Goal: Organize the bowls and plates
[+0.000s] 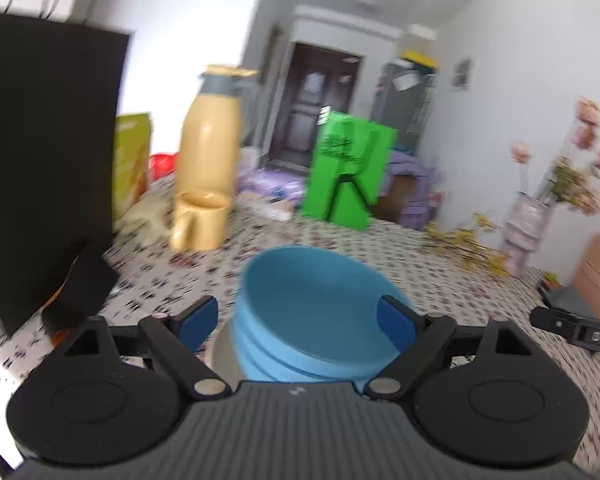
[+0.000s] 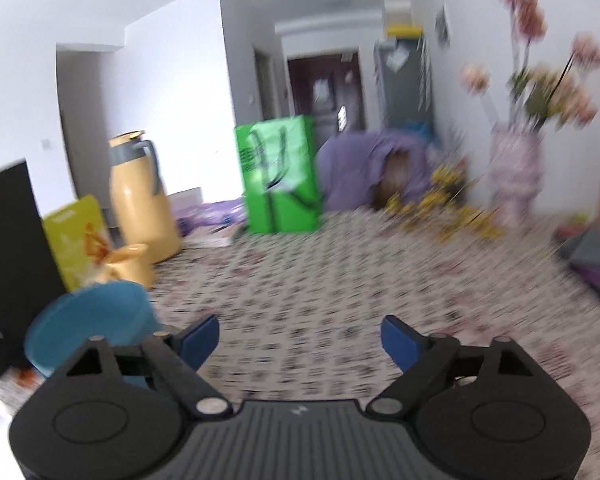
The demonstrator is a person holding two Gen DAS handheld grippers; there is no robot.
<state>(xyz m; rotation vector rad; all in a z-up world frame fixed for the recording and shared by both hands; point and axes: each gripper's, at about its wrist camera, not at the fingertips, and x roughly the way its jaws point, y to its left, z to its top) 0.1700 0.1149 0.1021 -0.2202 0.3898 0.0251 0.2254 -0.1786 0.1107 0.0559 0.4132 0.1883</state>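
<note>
Blue bowls sit nested on a grey plate on the patterned tablecloth, dead ahead of my left gripper. Its jaws are spread, pads clear of the stack. My right gripper is also spread, with nothing between its jaws. Judgement: stacking looks finished; I lift both clear without nudging the rim.

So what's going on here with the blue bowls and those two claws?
A person is tidying dishes on a patterned tablecloth with a handheld claw in each hand. The blue bowls sit nested in a stack on what looks like a grey plate. The left claw is open around the stack, pads not pressing it. The right claw is open and empty over bare cloth, with the bowls off to its left. Both views are motion-blurred.
</note>
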